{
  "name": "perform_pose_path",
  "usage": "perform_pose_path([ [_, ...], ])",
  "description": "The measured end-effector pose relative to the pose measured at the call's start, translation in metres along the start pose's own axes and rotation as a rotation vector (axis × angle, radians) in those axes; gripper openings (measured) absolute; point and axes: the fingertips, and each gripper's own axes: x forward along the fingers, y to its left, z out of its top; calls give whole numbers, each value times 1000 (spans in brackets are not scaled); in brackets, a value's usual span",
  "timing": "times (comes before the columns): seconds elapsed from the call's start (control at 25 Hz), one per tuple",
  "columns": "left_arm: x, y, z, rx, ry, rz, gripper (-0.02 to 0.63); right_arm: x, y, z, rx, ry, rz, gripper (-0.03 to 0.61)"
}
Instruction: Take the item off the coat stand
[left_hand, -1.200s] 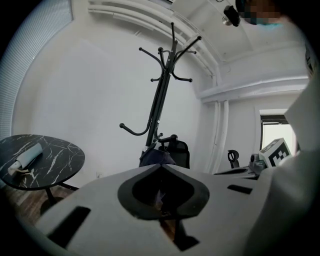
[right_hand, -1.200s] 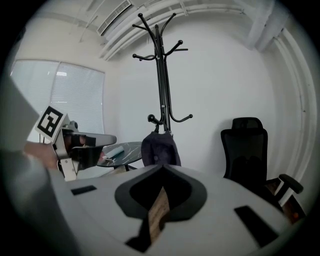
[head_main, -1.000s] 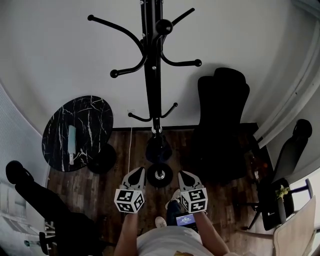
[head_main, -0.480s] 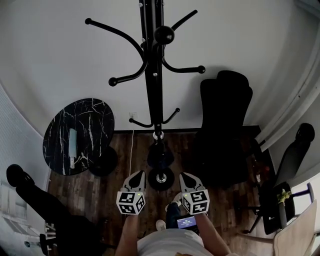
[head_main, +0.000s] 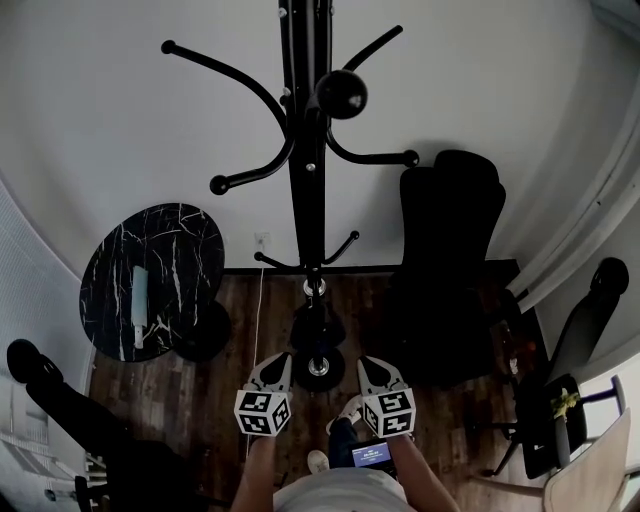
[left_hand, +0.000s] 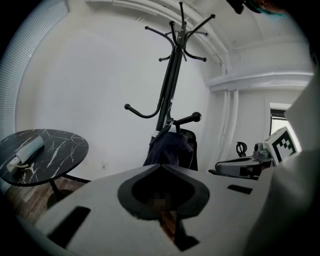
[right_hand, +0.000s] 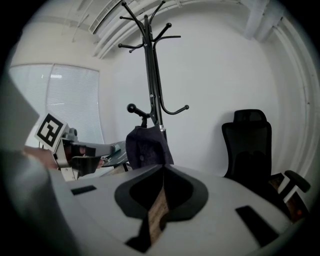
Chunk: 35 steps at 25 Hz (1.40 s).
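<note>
Dark garment (head_main: 318, 322) hangs low on the coat stand (head_main: 308, 200) in the head view. Over the last second both grippers have sunk in frame and the stand's top knob looms larger, so I judge this is still the approach, with nothing grasped. Left gripper (head_main: 279, 358) and right gripper (head_main: 369, 361) are well short of it.

Left gripper view: jaws closed, empty. The garment (left_hand: 169, 147) droops from a lower hook, long axis vertical.

Right gripper view: jaws closed, empty. The garment (right_hand: 146, 145) hangs downward beside the pole.
</note>
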Motion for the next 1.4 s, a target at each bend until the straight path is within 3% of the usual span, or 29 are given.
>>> perform_pose_path([
  [0.4, 24, 5, -15, -21, 60, -12, 23, 26, -9, -6, 15, 55, 44, 24],
  [0.56, 30, 6, -19, -17, 78, -15, 98, 36, -7, -6, 4, 75, 63, 63],
  [0.72, 35, 11, -21, -18, 87, -9, 101, 45, -4, -3, -18, 84, 74, 92],
  [0.92, 43, 14, -24, 60, 115, 4, 106, 55, -4, -4, -28, 107, 88, 130],
  [1.4, 65, 18, -27, 48, 138, -12, 118, 87, -2, 1, -90, 133, 121, 147],
])
